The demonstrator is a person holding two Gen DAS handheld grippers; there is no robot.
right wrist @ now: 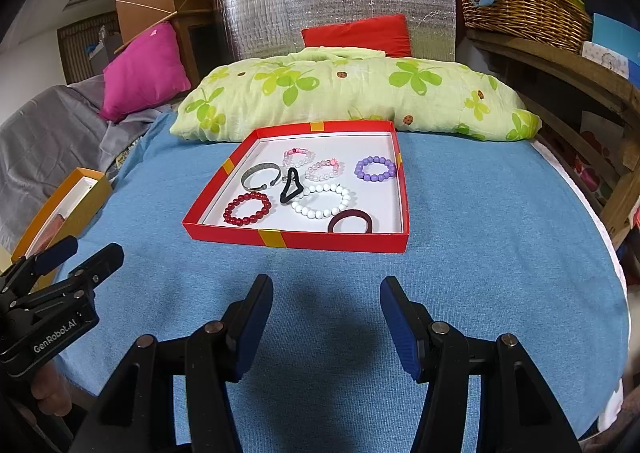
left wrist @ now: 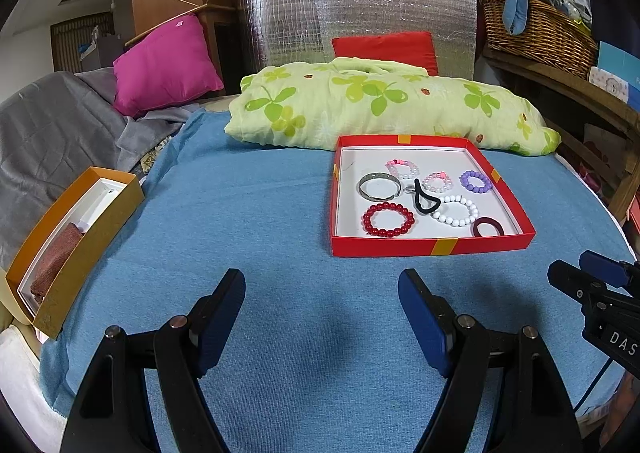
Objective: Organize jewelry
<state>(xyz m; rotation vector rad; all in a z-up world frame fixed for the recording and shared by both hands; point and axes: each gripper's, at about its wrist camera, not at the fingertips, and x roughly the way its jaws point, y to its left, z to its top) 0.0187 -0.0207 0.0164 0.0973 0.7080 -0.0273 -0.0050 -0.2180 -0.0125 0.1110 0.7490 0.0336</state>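
Note:
A shallow red tray lies on the blue cloth and holds several bracelets: a red bead one, a white bead one, a purple one, a silver bangle, two pink-white ones, a black hair tie and a dark maroon band. My left gripper is open and empty, short of the tray. My right gripper is open and empty, in front of the tray.
An orange box with a white insert and a brownish cloth sits at the left edge of the blue cloth. A green floral pillow lies behind the tray. A wicker basket stands on a wooden shelf at right.

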